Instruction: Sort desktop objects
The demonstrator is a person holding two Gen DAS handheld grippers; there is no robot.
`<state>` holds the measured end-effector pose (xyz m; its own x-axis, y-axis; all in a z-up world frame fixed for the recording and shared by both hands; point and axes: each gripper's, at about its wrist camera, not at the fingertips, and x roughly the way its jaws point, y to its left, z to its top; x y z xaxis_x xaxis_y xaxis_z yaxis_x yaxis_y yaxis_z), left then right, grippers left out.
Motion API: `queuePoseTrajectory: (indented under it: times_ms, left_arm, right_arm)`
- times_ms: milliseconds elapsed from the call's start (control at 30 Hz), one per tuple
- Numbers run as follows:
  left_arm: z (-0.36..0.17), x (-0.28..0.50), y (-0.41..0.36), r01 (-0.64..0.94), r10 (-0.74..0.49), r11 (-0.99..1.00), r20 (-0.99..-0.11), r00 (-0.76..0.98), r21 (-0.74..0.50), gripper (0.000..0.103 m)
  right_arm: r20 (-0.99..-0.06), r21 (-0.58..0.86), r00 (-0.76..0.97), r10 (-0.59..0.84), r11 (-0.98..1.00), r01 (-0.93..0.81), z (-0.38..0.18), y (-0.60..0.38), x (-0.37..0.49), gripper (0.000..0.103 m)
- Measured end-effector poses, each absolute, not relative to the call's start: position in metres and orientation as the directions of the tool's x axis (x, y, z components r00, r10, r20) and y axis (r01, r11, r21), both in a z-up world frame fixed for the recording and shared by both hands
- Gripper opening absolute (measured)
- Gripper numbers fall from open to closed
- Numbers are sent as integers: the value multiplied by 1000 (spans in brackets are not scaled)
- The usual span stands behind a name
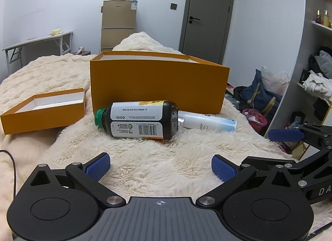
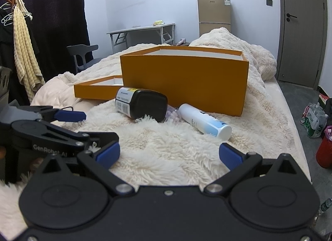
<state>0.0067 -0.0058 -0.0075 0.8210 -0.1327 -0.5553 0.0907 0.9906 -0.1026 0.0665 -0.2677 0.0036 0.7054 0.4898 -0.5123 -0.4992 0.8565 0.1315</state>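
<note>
Lying sideways, dark bottle (image 1: 141, 120) points cap-left; both tools (image 1: 160, 167) (image 2: 169, 154) gape empty.

Blk tools (image 1: 160, 168), blue ribbed pads (image 2: 109, 154).

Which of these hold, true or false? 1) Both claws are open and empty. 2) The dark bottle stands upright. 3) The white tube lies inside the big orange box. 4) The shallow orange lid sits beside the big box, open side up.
1) True: left claw and right claw are open, holding nothing.
2) False: the dark bottle lies on its side on the blanket.
3) False: the white tube lies on the blanket in front of the big orange box.
4) True: the shallow orange lid sits beside it, white inside showing.
</note>
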Motion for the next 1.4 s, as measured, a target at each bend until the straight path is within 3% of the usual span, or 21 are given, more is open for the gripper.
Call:
queuePoseTrajectory:
  times_ms: [1400]
  left_arm:
    - [-7,9,-5,76,-116,992,-532,839,-97,103]
  right_arm:
    - [-512,149,691,511,845,-514,3,-270,70,103]
